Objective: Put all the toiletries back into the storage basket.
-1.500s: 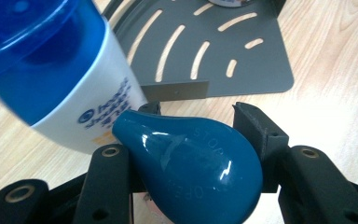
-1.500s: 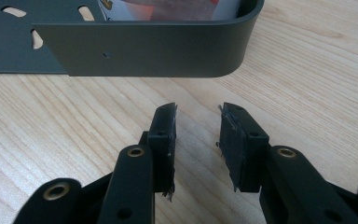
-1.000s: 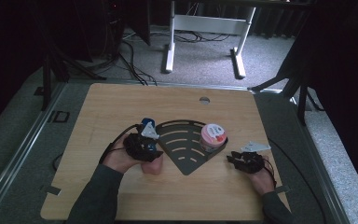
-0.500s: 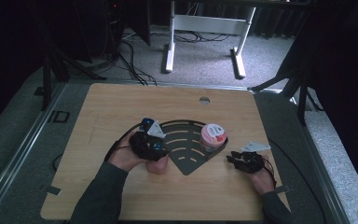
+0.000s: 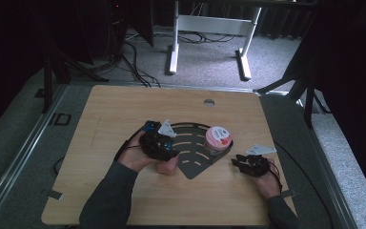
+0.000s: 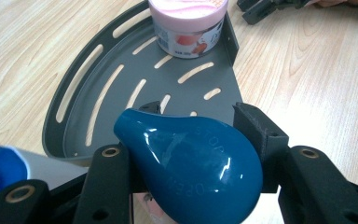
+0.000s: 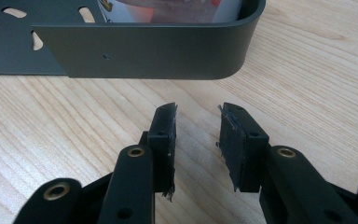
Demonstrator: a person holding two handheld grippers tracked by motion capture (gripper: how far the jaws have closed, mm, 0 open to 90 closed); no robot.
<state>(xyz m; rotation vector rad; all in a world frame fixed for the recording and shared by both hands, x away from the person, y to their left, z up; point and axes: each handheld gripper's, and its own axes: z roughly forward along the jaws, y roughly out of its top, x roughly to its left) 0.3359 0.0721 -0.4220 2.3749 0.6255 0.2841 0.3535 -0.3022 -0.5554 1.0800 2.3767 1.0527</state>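
Observation:
My left gripper [image 5: 158, 141] [image 6: 200, 116] is shut on a glossy teal drop-shaped cap [image 6: 191, 163] embossed with "STOP" and "OPEN". It hovers over the near left part of a dark grey quarter-round slotted tray [image 5: 190, 151] [image 6: 102, 93]. A pink-lidded jar [image 5: 218, 138] [image 6: 189, 23] stands in the tray's far right corner. What lies below the cap is hidden. My right gripper [image 5: 249, 163] [image 7: 196, 121] rests open on the wood just outside the tray's rounded wall [image 7: 144, 49], with nothing between its fingers.
The wooden table [image 5: 124, 109] has bare room at the back and on the left. A round cable hole [image 5: 209, 102] sits near its far edge. White desk legs [image 5: 174, 43] and cables lie on the floor beyond.
My left hand has shifted slightly right, toward the tray, with the teal cap still held. The right gripper has stayed in place.

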